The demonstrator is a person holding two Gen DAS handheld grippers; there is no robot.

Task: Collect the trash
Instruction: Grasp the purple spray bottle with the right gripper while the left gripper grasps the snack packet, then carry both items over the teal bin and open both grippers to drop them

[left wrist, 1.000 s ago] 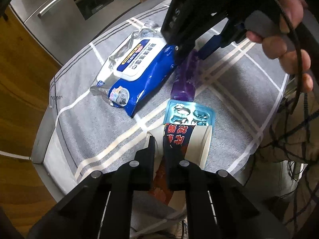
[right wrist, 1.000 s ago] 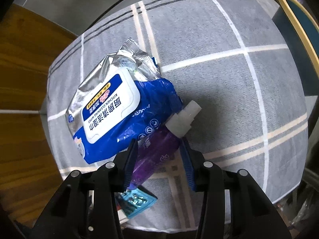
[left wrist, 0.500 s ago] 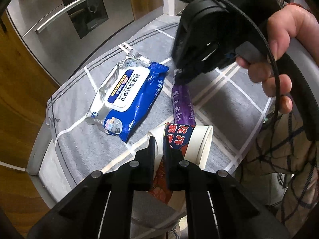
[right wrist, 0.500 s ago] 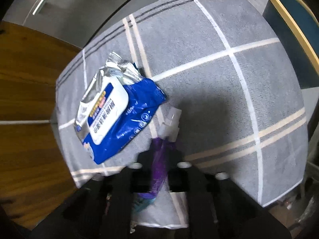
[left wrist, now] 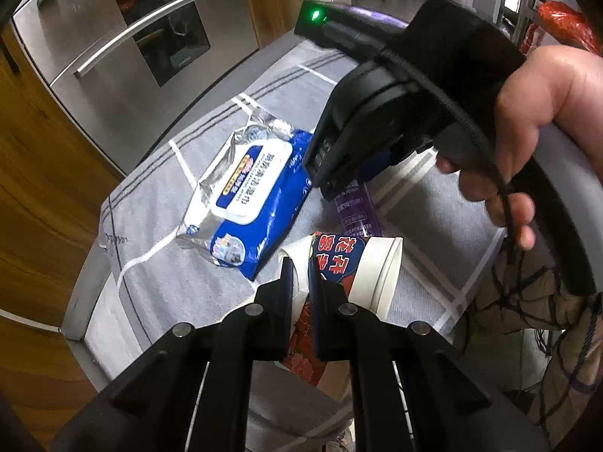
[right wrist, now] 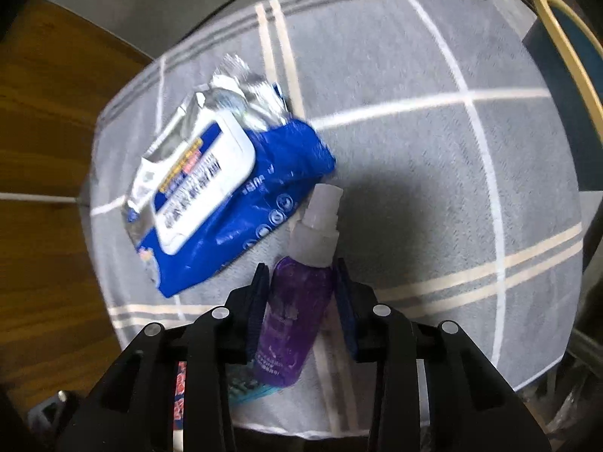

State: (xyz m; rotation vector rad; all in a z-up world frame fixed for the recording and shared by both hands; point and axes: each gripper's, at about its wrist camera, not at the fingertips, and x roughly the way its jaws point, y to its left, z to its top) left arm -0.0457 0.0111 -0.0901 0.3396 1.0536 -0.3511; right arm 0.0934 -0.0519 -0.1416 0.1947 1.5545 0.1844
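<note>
— On the grey plaid tablecloth (right wrist: 433,173), what's lying there?

— A blue wet-wipes pack (right wrist: 226,203) with a white flip lid and a crinkled silver end, flat on the cloth. Just beside it, toward the near edge, is a purple spray bottle (right wrist: 294,316) with a frosted clear cap pointing away from the camera.

— And the right gripper (right wrist: 301,282)?

— It points steeply down with the bottle between its blue-padded fingers (right wrist: 345,301). The jaws have just been opening a little; the left pad looks to be against the bottle's side, while a thin gap shows on the right, so I cannot tell whether it is truly clamped. Whether the bottle has left the cloth I cannot tell either.

— What about the left gripper (left wrist: 300,275)?

— Pressed nearly together, pinching the rim of a paper cup (left wrist: 373,271), white with a red and dark blue printed wrap. The cup is tilted in the jaws, above the table's near edge.

— Anything else from that side?

— A person's hand (left wrist: 535,128) wrapped round the right tool's handle, with a green light on its housing, and a stainless-steel fridge (left wrist: 124,56) beyond the table.
</note>
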